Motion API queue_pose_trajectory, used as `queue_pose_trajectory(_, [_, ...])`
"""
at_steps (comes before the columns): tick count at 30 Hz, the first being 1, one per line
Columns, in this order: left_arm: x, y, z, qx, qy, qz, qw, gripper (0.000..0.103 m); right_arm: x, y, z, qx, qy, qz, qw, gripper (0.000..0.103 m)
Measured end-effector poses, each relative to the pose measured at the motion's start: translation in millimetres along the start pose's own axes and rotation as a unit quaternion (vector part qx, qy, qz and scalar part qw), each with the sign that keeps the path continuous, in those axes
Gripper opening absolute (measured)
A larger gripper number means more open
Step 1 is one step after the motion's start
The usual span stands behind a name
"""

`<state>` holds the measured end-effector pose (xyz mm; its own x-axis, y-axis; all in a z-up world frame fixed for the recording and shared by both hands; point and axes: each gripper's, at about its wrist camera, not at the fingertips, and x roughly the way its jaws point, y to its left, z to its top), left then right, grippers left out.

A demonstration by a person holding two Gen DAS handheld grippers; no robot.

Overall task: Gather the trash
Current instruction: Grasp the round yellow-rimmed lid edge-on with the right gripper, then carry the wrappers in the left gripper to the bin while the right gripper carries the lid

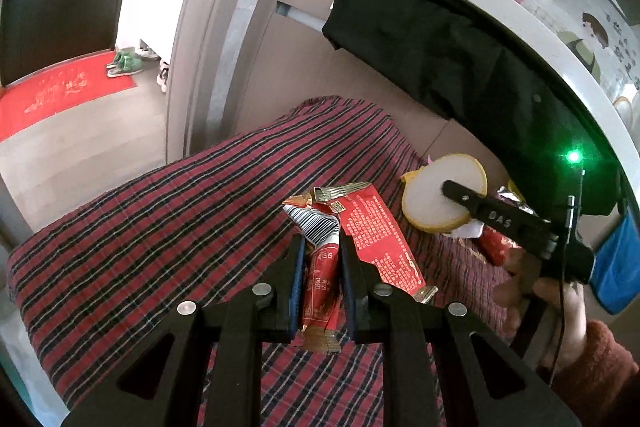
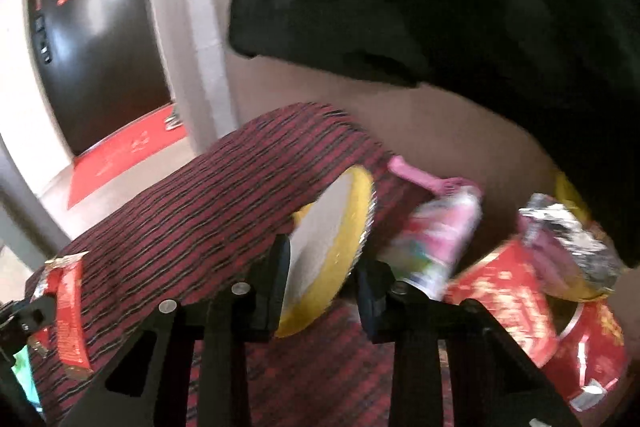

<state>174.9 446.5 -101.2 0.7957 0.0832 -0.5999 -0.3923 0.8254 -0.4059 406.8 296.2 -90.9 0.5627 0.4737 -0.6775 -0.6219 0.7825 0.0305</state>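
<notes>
a: item one. our left gripper (image 1: 322,263) pinches a crumpled red foil snack wrapper with a barcode panel (image 1: 320,263); both blue-lined fingers (image 1: 297,279) press on its sides, and the wrapper stands up between them, lifted over the red and black plaid cloth (image 1: 160,227).

b: item two. a flat red printed wrapper sheet (image 1: 380,239) lies on the plaid cloth, just beside the left gripper's right finger.

a: item three. a round yellow-rimmed lid with a white face (image 2: 324,259) sits between the fingers of our right gripper (image 2: 324,267). we log the jaws as narrowed around it. the left finger (image 2: 276,279) lies against the white face; at the other finger the picture is too blurred to tell contact, so we cannot say whether the lid is gripped.

b: the left wrist view shows the same lid near the far edge of the cloth, with one black finger of the right gripper across its face.

a: item four, loose trash right of the lid: a pink and white patterned tube wrapper (image 2: 436,239), a red and gold printed bag (image 2: 516,303), and a crumpled silver foil packet (image 2: 568,247).

b: item five. a black garment (image 1: 440,47) hangs above that pile. a hand (image 1: 556,311) in a rust-coloured knitted sleeve (image 1: 596,375) holds the right gripper's handle.
</notes>
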Motion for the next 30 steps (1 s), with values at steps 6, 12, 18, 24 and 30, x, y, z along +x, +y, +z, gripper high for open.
queue_pose_trajectory(6, [-1, 0, -2, -0.001, 0.001, 0.010, 0.9999, 0.018, 11, 16, 0, -0.017, 0.011, 0.010, 1.000, 0.013])
queue_pose_trajectory(12, [-3, -23, -5, 0.019, -0.003, 0.000, 0.9998, 0.018, -28, 4, -5, -0.008, -0.002, 0.019, 1.000, 0.012])
queue_pose_trajectory(18, [-11, -79, -12, 0.065, -0.010, -0.032, 0.9973, 0.018, -95, -31, -27, 0.023, -0.019, 0.009, 1.000, 0.012])
queue_pose_trajectory(24, [-28, -144, -26, 0.118, -0.020, -0.064, 0.9908, 0.018, -161, -65, -56, 0.035, -0.046, -0.021, 0.998, 0.012])
queue_pose_trajectory(30, [-44, -205, -42, 0.161, -0.031, -0.085, 0.9827, 0.018, -219, -100, -84, 0.048, -0.080, -0.048, 0.994, 0.012])
